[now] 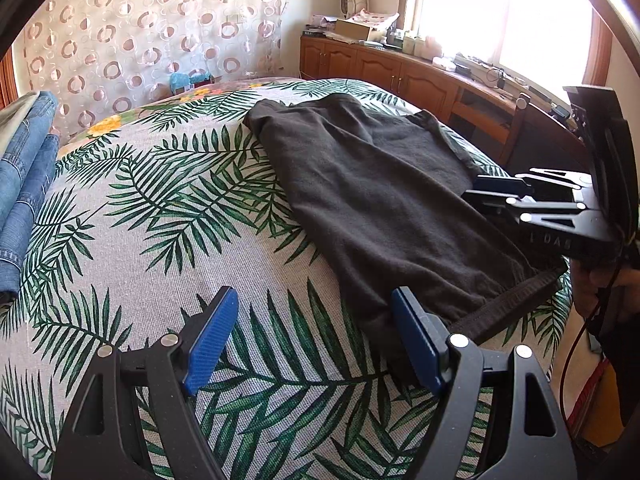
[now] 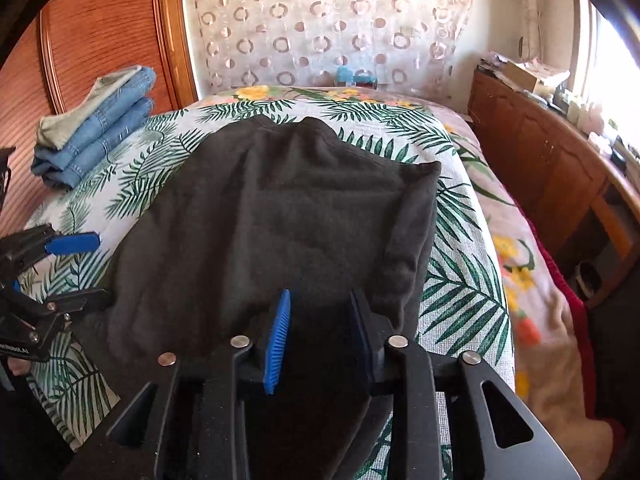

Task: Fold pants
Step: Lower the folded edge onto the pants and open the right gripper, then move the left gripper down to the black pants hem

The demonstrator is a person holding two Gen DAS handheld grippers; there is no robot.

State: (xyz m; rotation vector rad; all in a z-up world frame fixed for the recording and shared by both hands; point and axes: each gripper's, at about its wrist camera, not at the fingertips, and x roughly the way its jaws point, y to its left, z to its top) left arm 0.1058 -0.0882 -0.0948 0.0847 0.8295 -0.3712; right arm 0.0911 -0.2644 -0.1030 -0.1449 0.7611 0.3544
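Dark grey pants (image 1: 380,200) lie folded lengthwise on the palm-leaf bedspread (image 1: 168,216), waistband at the near edge. My left gripper (image 1: 316,344) is open, its blue pads (image 1: 212,340) wide apart, its right pad by the waistband's left corner. It also shows in the right wrist view (image 2: 68,264) at the pants' left edge. My right gripper (image 2: 320,336) hovers over the pants (image 2: 280,220) near the waistband with its jaws partly open and cloth showing between them. It also shows in the left wrist view (image 1: 496,192), resting over the pants' right edge.
Folded blue jeans (image 2: 100,128) are stacked at the bed's far left by the wooden headboard (image 2: 92,28). A wooden cabinet (image 2: 560,168) with clutter runs along the right under the window. A patterned curtain (image 2: 320,20) hangs behind the bed.
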